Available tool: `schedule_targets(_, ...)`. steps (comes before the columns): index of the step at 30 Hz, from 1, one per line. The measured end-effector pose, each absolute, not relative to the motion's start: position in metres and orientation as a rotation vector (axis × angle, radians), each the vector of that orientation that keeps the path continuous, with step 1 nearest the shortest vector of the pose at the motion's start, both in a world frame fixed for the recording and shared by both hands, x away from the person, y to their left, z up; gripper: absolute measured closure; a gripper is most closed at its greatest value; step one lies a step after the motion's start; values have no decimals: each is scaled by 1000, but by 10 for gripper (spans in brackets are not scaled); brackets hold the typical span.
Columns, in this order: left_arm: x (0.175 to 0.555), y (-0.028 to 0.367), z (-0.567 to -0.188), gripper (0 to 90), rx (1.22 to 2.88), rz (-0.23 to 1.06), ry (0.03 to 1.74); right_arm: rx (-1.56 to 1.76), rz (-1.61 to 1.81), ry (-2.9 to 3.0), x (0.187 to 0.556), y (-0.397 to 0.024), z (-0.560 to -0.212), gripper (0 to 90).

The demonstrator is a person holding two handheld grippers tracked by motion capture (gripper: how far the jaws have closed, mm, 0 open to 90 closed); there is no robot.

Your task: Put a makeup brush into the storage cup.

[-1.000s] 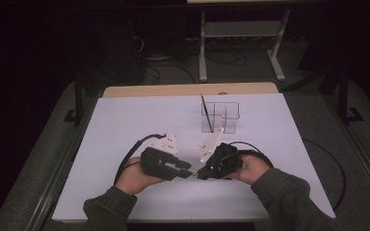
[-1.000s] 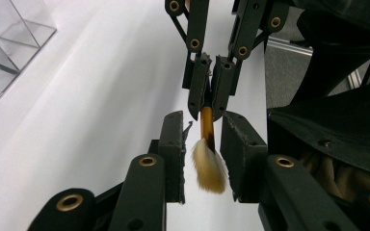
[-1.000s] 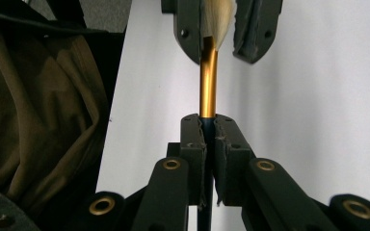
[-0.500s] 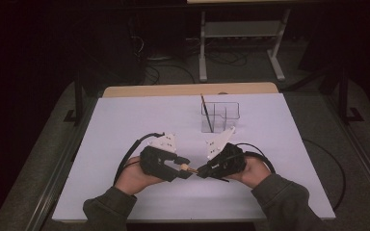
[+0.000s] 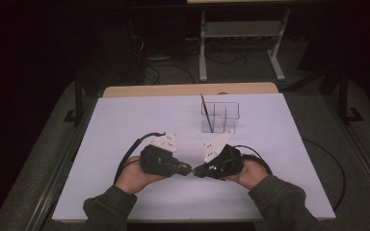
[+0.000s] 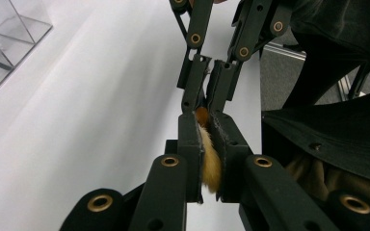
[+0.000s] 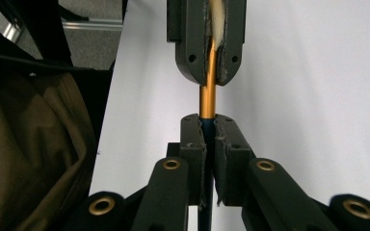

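**High view: brush held at both ends above the table**

High view shows the left gripper [image 5: 185,169] and right gripper [image 5: 198,170] tip to tip over the white table [image 5: 125,125]; the brush [image 7: 208,91] bridges them, left jaws just closed on its bristles [image 6: 211,161], right jaws clamped on the handle; a pull apart could splay the hairs or slip the ferrule; the handle's far end is hidden; a second brush [image 5: 205,109] stands in the clear holder [image 5: 221,115] well beyond.

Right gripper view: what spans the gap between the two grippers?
The paintbrush's gold ferrule bridges it, running from the right gripper into the left gripper.
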State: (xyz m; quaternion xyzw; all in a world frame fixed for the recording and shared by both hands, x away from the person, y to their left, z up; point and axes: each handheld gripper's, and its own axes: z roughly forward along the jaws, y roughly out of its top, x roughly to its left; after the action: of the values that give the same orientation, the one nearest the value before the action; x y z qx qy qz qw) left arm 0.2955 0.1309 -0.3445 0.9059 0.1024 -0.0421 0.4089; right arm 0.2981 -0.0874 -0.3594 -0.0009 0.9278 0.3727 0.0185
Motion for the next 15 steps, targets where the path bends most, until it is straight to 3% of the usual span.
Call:
schedule_targets(6, 295, 129, -342, 841, 2305, -114, 258, -10, 1093, 2903, 296, -82, -357, 809)
schedule_targets(10, 293, 126, -338, 841, 2331, -93, 247, -20, 1004, 2929, 294, -76, -353, 752)
schedule_targets(15, 292, 124, -336, 841, 2348, -89, 229, -35, 949, 2944, 293, -69, -350, 803)
